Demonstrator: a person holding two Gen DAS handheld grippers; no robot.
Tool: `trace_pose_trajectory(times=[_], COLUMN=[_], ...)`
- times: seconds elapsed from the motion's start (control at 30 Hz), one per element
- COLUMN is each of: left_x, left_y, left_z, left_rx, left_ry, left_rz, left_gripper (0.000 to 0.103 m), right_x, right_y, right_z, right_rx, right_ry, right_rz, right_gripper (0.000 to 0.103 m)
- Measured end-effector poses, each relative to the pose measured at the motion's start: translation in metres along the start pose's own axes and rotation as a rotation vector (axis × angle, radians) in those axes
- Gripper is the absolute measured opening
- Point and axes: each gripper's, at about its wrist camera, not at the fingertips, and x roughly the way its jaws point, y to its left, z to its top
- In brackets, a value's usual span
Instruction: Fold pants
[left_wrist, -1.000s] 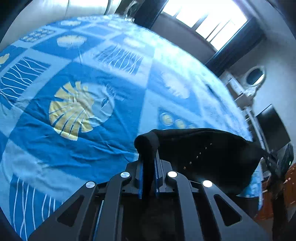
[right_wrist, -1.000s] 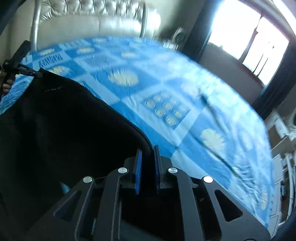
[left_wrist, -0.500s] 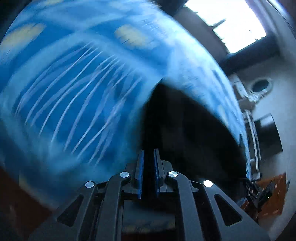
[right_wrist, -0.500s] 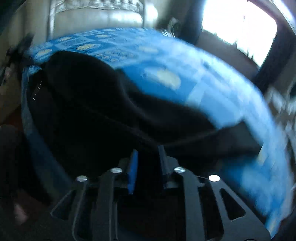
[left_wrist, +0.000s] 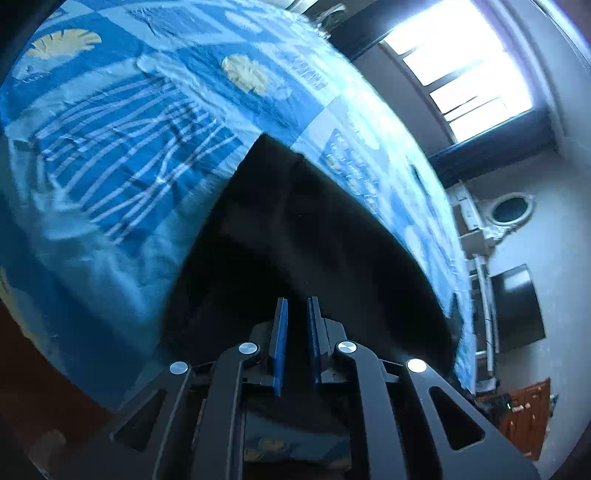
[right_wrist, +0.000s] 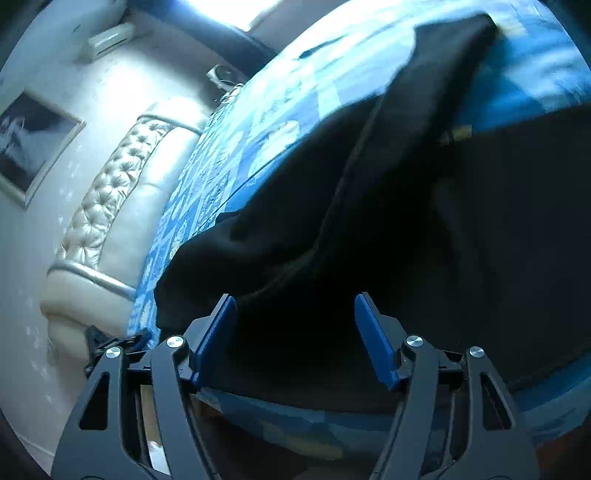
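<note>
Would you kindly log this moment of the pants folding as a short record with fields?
surface: bed with a blue patterned sheet
garment: black pants, spread on the sheet near the bed's edge
left gripper: shut, black fabric between its blue pads
right gripper: open; jaws have just been opening, pads apart over the pants, not pressing them
background: padded headboard, bright window
</note>
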Motion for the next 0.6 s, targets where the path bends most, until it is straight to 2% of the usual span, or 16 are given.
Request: trace_pose_trajectory(times=[0.03, 0.1, 0.23, 0.4, 0.5, 0.6], left_x=[0.010, 0.021, 0.025, 0.022, 0.020, 0.019], left_y=[-0.001, 0.004, 0.022, 0.027, 0.029, 0.033], left_z=[0.003, 0.004, 0.000, -0.003, -0.010, -0.017], left_rx=[-0.007, -0.042, -0.154, -0.212, -0.221, -0.235], left_ry=[-0.001, 0.001, -0.012, -0.027, -0.041, -0.038], left_rz=[0.033, 0.045, 0.000, -0.029, -0.024, -0.019], left_gripper=[0.011, 0.011, 0.011, 0.011, 0.011, 0.011], right_x=[0.003, 0.004, 0.004, 0.003, 0.009, 0.010], right_y=[-0.001, -0.003, -0.012, -0.031, -0.035, -0.027], right_z=[-0.002, -0.009, -0.008, -0.002, 0.004, 0.008], right_rx=[0.022, 0.042, 0.105, 0.229, 0.281, 0.267], right_ry=[-0.003, -0.015, -0.058, -0.110, -0.139, -0.172], right_rz=[0.006, 0.020, 0.065, 0.117, 0.116, 0.068], right_gripper=[0.070, 0.072, 0.074, 0.074, 0.074, 0.074])
